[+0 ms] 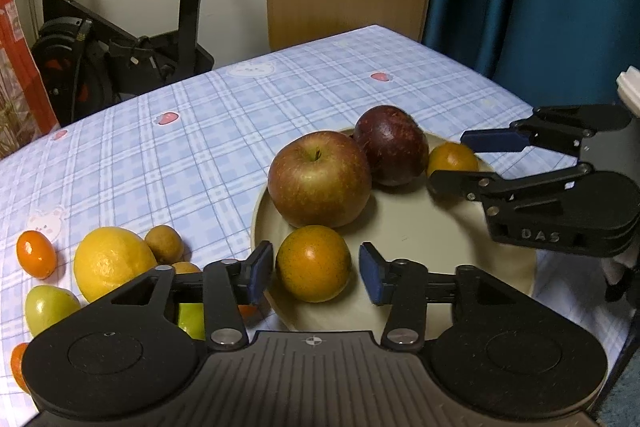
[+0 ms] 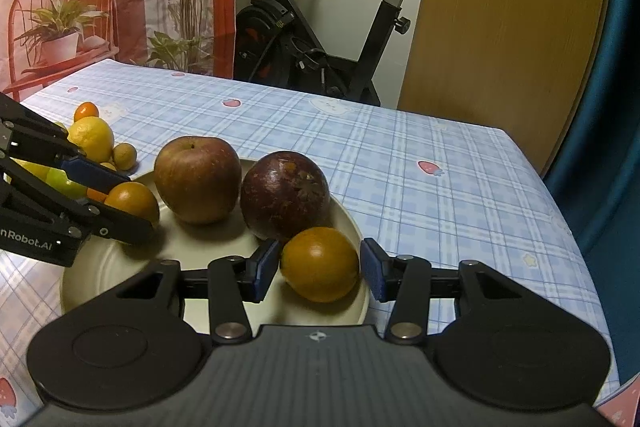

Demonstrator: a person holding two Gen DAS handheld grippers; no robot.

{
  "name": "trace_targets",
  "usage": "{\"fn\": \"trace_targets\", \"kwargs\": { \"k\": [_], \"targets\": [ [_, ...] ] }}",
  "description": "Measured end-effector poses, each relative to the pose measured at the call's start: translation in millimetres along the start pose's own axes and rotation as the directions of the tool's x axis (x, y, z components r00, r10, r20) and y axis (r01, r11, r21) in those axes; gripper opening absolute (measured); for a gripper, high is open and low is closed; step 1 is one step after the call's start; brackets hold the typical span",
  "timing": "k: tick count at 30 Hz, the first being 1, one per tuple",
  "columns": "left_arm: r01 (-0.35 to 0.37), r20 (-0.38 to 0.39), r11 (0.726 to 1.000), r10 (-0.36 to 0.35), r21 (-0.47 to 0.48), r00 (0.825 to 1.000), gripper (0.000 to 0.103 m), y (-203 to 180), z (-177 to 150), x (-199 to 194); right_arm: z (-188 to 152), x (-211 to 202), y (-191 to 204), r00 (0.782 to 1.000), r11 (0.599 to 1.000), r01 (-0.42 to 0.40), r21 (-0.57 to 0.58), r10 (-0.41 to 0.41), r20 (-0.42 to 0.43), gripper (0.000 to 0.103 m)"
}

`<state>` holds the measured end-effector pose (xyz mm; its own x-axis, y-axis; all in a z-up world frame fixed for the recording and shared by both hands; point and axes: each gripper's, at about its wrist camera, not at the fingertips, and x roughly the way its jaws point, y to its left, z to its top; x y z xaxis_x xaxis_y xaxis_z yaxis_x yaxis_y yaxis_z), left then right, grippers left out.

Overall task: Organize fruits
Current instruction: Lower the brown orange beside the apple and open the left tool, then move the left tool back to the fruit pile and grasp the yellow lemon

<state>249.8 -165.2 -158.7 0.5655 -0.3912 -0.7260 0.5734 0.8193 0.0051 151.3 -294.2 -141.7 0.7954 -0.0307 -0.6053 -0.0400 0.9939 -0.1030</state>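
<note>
A beige plate (image 1: 404, 239) holds a red apple (image 1: 319, 179), a dark purple fruit (image 1: 390, 145) and two oranges. My left gripper (image 1: 315, 267) is open, its pads on either side of the near orange (image 1: 313, 263) with small gaps. My right gripper (image 2: 319, 269) is open around the other orange (image 2: 320, 263), also with small gaps. The right gripper (image 1: 456, 157) also shows in the left wrist view at that orange (image 1: 452, 155). The plate (image 2: 120, 267), apple (image 2: 196, 179) and purple fruit (image 2: 285, 195) show in the right wrist view.
Left of the plate on the blue checked cloth (image 1: 168, 155) lie a lemon (image 1: 113, 263), a small brown fruit (image 1: 164, 243), small orange fruits (image 1: 36, 253) and green fruits (image 1: 50, 309). An exercise bike (image 2: 320, 43) stands beyond the table's far edge.
</note>
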Motion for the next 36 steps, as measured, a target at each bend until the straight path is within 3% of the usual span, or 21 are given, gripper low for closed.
{"fn": "trace_targets", "kwargs": {
  "k": [2,5,10,22,36],
  "targets": [
    [0.001,0.01,1.0,-0.001,-0.005,1.0,0.068,-0.1,0.7,-3.8,1.1,-0.7,1.4,1.0,1.0,0.005,-0.004,-0.005,0.0,0.049],
    [0.007,0.023,1.0,-0.007,-0.018,1.0,0.071,0.8,1.8,-10.1,3.0,-2.8,2.8,1.0,1.0,0.005,-0.002,-0.005,0.002,0.053],
    [0.016,0.047,0.999,-0.014,-0.051,0.999,0.072,7.6,3.1,-22.1,7.2,-10.6,4.2,1.0,1.0,0.005,0.006,-0.005,0.011,0.058],
    [0.015,0.118,0.994,-0.002,-0.107,0.993,0.072,25.7,7.3,-55.4,20.7,-31.2,14.9,0.999,0.999,-0.002,0.045,0.0,0.043,0.059],
    [-0.044,0.188,0.98,0.082,-0.195,0.979,0.072,85.3,7.4,-103.2,48.8,-36.8,37.4,0.994,0.994,-0.067,0.081,0.06,0.088,0.059]
  ]
}}
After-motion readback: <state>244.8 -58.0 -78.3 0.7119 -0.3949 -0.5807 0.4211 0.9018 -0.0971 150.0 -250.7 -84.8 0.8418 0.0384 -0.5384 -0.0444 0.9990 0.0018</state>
